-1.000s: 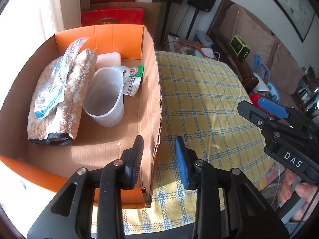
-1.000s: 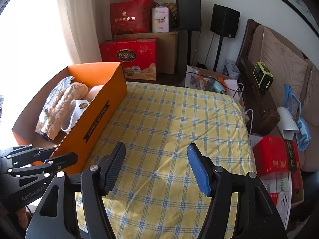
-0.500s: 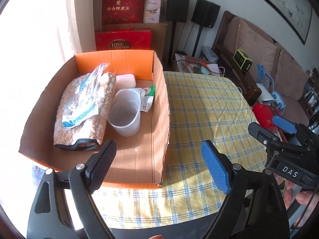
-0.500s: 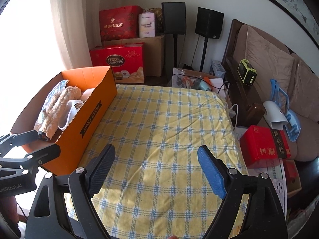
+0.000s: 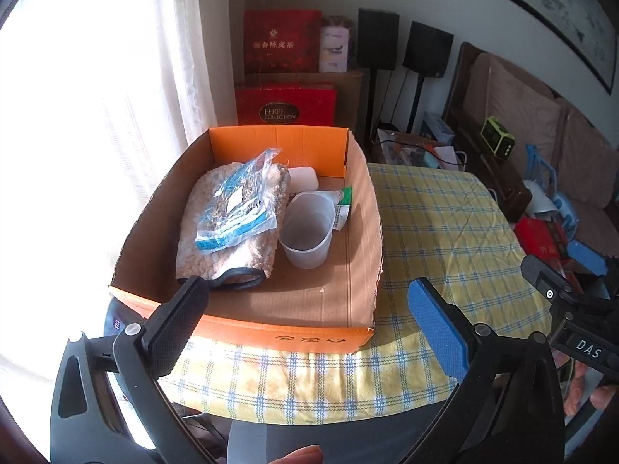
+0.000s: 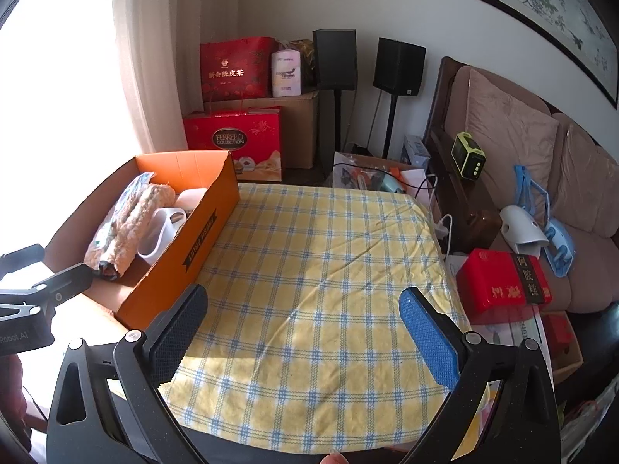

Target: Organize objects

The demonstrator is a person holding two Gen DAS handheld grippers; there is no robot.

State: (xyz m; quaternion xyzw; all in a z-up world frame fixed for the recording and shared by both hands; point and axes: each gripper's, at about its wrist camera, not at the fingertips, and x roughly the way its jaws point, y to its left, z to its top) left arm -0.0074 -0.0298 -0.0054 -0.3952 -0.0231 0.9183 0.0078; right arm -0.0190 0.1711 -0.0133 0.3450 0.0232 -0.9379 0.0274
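Cardboard box [image 5: 363,232]: orange-rimmed, on the left part of the table, all the task's things inside it.
Contents: rolled beige towel [image 5: 232,247] along the box's left side; clear packet [image 5: 236,205] lying on top of it; translucent measuring cup [image 5: 307,236] upright just beside the towel; pale bar [image 5: 303,178] at the far wall; green-and-white sachet [image 5: 342,208] touching the cup's far side.
Tablecloth [image 6: 329,263]: yellow check, nothing loose on it that we can see.
Left gripper [image 5: 309,309]: jaws have just been opening and stand at full spread, nothing between them; hangs above the box's near wall.
Right gripper [image 6: 303,321]: likewise has just been opening, wide and empty, above bare cloth.
Step in hand, our judgement: release and withdrawal; the sorting looks finished or nearly so.
How to do it well: we would lift clear of the box's near rim before swinging away, so no finger catches the thin wall and drags the box.
Left wrist view only: box floor, cup's empty interior, packet's print.
Right wrist view only: lettered outer side of the box; full stretch of cloth. The sachet is hidden there, probably behind the wall.
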